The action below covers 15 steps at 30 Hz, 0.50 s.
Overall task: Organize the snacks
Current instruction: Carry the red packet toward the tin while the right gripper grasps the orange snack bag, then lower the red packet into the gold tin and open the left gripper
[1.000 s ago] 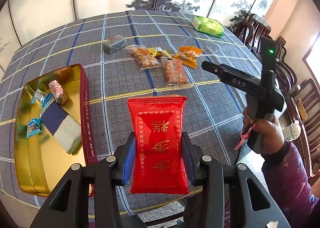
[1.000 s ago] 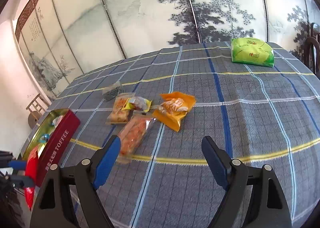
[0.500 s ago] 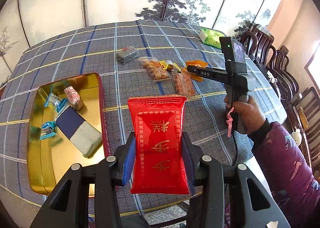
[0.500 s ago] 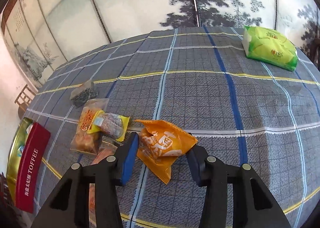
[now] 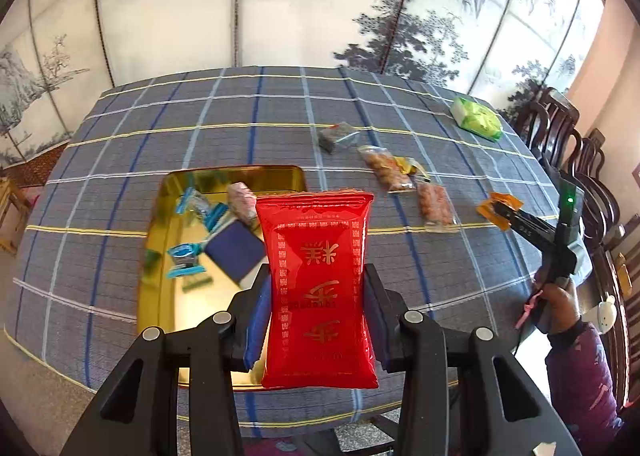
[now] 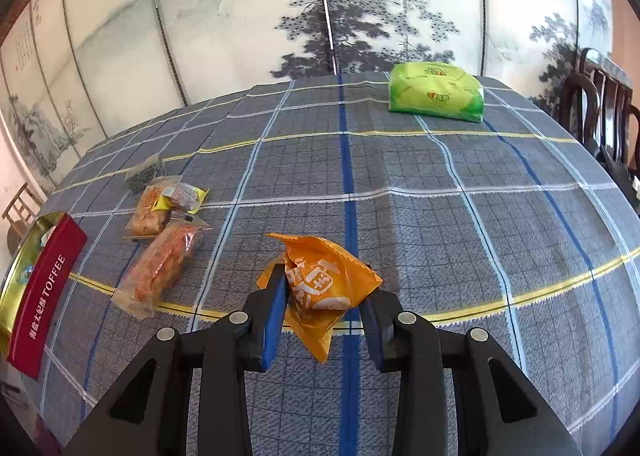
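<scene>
My left gripper (image 5: 316, 304) is shut on a red snack packet (image 5: 318, 288) and holds it upright above the near right part of the gold tin (image 5: 160, 216), which holds several small wrapped sweets. My right gripper (image 6: 324, 308) is shut on an orange snack packet (image 6: 324, 280) and holds it just above the cloth; it also shows in the left wrist view (image 5: 498, 210) at the far right. Two clear packets of orange snacks (image 6: 160, 256) and a small yellow-edged packet (image 6: 184, 196) lie left of it.
A green packet (image 6: 436, 92) lies at the far right of the plaid tablecloth (image 6: 440, 216). A small dark packet (image 6: 144, 172) lies at the far left. The tin's red side (image 6: 44, 292) reads TOFFEE. Dark wooden chairs (image 5: 580, 160) stand along the right edge.
My left gripper has carried the red packet leftward over the tin. My right gripper has closed on the orange packet and pulled it away from the other packets.
</scene>
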Tool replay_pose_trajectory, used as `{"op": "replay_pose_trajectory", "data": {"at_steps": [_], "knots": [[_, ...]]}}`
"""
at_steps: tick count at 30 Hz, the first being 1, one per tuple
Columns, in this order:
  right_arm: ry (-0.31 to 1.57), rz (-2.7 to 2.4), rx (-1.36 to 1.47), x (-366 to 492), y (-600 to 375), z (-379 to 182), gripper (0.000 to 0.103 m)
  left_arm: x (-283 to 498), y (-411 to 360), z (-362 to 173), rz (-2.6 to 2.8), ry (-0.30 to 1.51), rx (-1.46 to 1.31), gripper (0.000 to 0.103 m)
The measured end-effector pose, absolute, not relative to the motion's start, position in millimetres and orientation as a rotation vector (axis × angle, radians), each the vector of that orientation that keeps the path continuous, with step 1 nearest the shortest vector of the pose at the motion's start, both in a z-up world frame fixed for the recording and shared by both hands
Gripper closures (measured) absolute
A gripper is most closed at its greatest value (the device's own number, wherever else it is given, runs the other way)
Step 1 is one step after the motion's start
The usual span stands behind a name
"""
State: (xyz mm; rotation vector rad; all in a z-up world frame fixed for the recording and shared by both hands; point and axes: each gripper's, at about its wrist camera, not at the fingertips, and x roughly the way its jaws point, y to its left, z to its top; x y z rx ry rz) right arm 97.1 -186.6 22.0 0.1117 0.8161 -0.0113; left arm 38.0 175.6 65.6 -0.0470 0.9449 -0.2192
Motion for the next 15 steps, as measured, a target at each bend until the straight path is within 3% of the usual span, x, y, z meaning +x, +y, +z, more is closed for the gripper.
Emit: {"op": "replay_pose_trajectory", "data": {"at_steps": [15], "knots": [[0.814,-0.042,0.087,97,-184,21,0.067,57,237,11,-0.075,1.004,-0.064,0.064]]}}
